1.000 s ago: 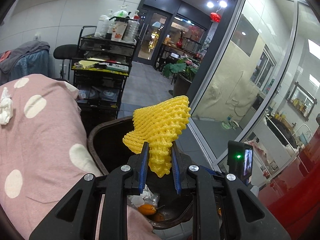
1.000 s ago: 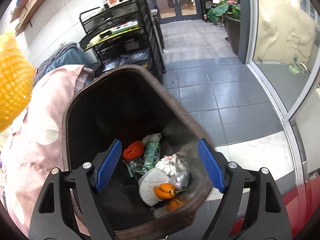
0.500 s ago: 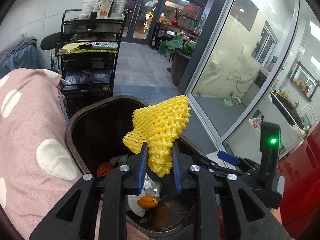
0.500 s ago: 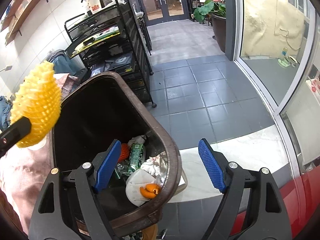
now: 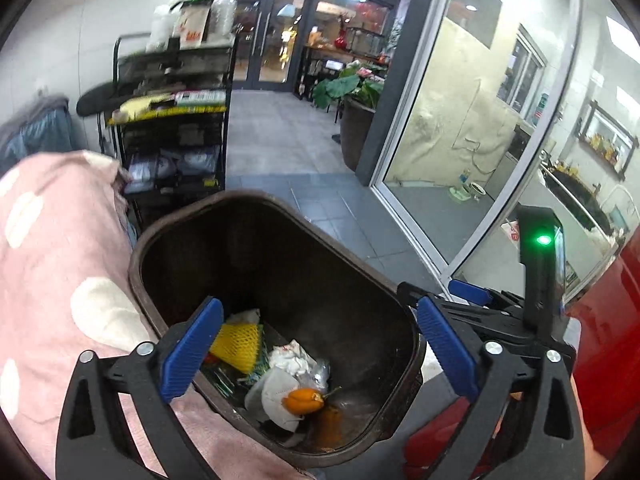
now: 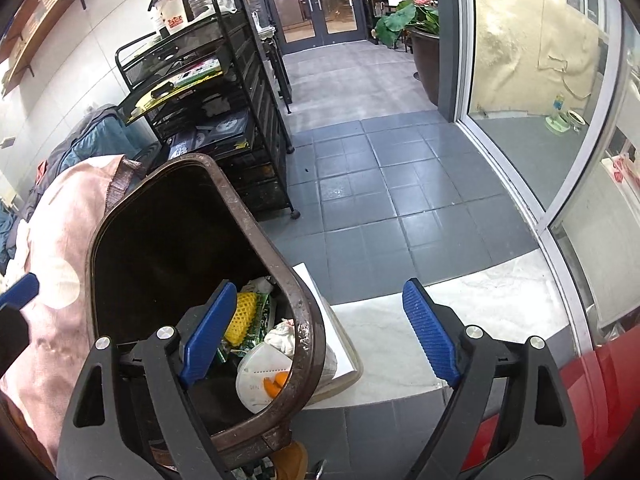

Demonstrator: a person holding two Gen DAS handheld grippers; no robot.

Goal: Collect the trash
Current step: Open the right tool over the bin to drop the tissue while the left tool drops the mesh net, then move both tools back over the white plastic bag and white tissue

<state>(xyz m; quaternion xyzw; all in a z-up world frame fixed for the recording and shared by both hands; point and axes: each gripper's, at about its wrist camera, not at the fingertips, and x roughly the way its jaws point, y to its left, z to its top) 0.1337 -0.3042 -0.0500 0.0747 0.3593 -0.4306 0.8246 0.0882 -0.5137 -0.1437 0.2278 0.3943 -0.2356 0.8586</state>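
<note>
Left gripper [image 5: 316, 350] above brown trash bin [image 5: 256, 204], fingers [image 5: 191, 354] spread wide, nothing between them. Yellow foam net [image 5: 237, 344] lies inside bin, beside crumpled tissue [image 5: 292, 360], white face mask [image 5: 272, 398], orange peel [image 5: 303, 399]. Pink polka-dot cloth [image 5: 60, 264] touching bin's left side.

Both wrist cams look steeply down, close above the brown bin [image 5: 256, 216]; left centred, right offset rightward. Shared: bin, black rack [image 6: 240, 92], tiled floor [image 6: 392, 184].

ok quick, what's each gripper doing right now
Left gripper: open, empty, above the brown plastic trash bin.
Right gripper: open, holding nothing.
</note>
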